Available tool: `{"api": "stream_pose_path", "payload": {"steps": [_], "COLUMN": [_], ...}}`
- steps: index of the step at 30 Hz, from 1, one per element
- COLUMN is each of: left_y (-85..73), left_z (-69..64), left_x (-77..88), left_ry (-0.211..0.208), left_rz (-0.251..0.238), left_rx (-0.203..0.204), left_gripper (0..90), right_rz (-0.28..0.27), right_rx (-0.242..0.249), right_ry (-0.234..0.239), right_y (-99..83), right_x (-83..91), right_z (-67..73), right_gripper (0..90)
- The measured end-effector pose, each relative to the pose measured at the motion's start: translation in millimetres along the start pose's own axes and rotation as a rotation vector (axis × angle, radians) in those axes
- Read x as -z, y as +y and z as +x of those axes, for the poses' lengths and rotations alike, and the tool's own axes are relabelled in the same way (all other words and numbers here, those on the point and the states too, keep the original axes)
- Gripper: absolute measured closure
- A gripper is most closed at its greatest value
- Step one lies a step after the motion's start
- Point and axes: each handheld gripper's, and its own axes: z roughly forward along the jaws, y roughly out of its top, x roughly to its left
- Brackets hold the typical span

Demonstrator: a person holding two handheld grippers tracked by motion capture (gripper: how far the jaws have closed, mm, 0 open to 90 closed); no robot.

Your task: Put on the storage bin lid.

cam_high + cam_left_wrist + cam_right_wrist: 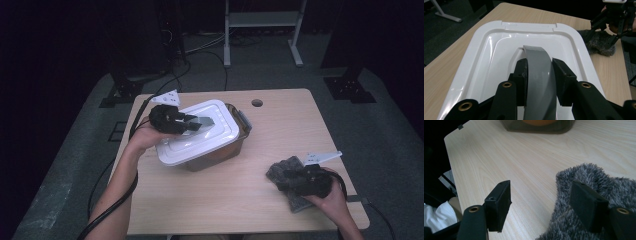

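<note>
Lid (197,131) of white plastic sat tilted across the top of a brownish see-through container (235,142) near the left middle of the wooden table (240,200), and it was not seated square: its far right corner left part of the box's rim and a grey latch uncovered. A grey handle strap (537,75) ran along the lid's long axis, arching up from its middle. The left gripper (192,124) had its black jaws pinched together on that strap from either side, as the left gripper view showed plainly, so the lid hung in that hand's keeping rather than resting freely. The lid's long axis ran away from the gripper, toward the far right of the table, while the container lay directly beneath and slightly to the right. To my eye the coming move turned on that offset: whether lifted away or settled down, the lid would have to travel in line with the box below it, and the left hand was the one to do it.

Well apart, at the near right edge, the right gripper (290,181) rested over a grey fuzzy cloth (287,172). Its jaws stood apart, one over bare wood and the other lying on the pile, gripping nothing. Something orange showed dimly inside the container.
</note>
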Motion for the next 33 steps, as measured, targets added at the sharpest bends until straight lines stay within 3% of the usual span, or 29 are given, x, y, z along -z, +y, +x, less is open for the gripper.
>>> {"api": "stream_pose_path", "payload": {"steps": [12, 33], "left_y": [4.0, 12.4], "left_z": [11.0, 18.2], "left_x": [-20.4, -46.9], "left_ry": [-0.009, -0.023], "left_rz": [0.014, 0.038], "left_rx": [0.012, 0.007], "left_gripper": [66.5, 66.5], "right_rz": [-0.001, -0.003], "right_rx": [0.000, -0.001], "right_ry": [0.002, 0.004], "right_y": [-0.3, -0.6], "right_x": [0.6, 1.2], "right_z": [-1.3, -1.9], "right_gripper": [32.6, 32.6]}}
